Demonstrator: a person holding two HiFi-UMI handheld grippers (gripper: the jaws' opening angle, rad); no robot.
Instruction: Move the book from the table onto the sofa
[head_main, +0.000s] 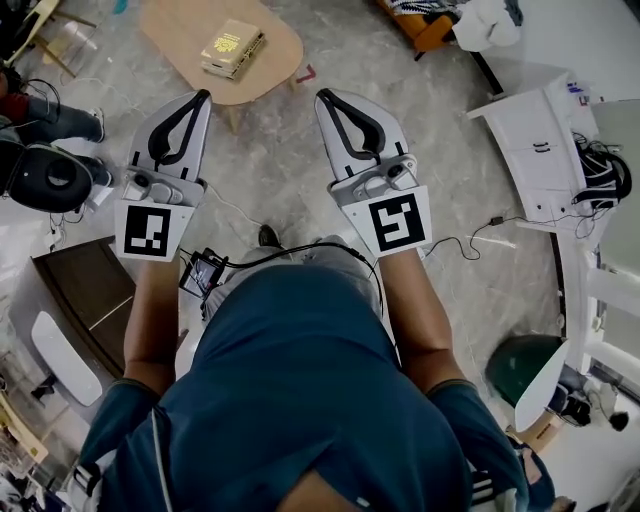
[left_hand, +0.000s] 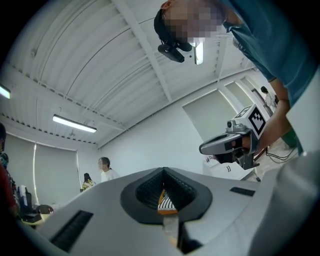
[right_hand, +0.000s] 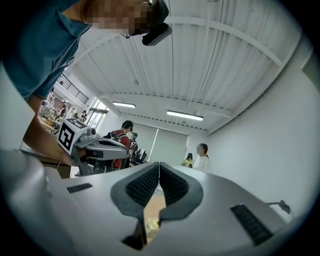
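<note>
- The book, tan with a gold pattern on its cover, lies flat on the low wooden table, near the table's right end, at the top of the head view.
- It lies alone on the tabletop, well ahead of both grippers, and neither one touches it.
- A round dark green tub stands on the floor at the lower right; a white panel covers part of it, and what it holds cannot be made out.
- A dark brown cabinet stands at the left, with a long white object lying on its top.
- The left gripper has its jaws pressed together at the tips, with nothing between them; its own view shows the ribbed pads meeting in a point.
- The right gripper is likewise closed and empty, its pads meeting along one thin line.
- Both grippers are held out in front of the person, side by side and apart, tips aimed toward the table.
- Each marker cube faces up toward the head camera, just ahead of the bare forearms.
- The forearms reach forward from teal sleeves, elbows bent close to the body.
- In each gripper view the other gripper shows off to the side, roughly level.
</note>
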